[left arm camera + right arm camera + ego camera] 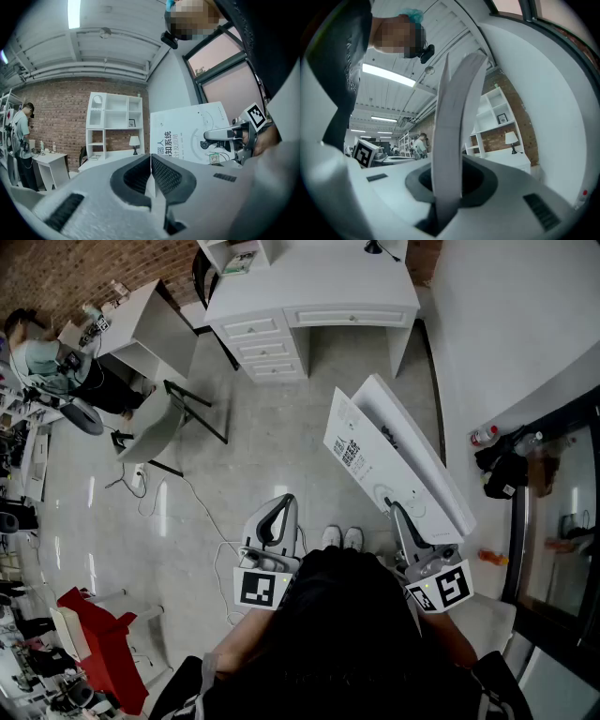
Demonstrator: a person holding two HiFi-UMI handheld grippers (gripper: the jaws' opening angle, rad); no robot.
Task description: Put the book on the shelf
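One thin white book (375, 451), dark-printed cover, pinched in right claw (397, 510).

Red brick wall (56, 108), white desk (319, 282) with drawers, pale glossy floor (262, 446), ceiling strip light (74, 13)

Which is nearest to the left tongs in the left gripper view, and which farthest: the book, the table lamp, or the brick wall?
1. The book, close by, just right of the left tongs.
2. The table lamp, centre, across the room.
3. The brick wall, behind the lamp, stretching left.
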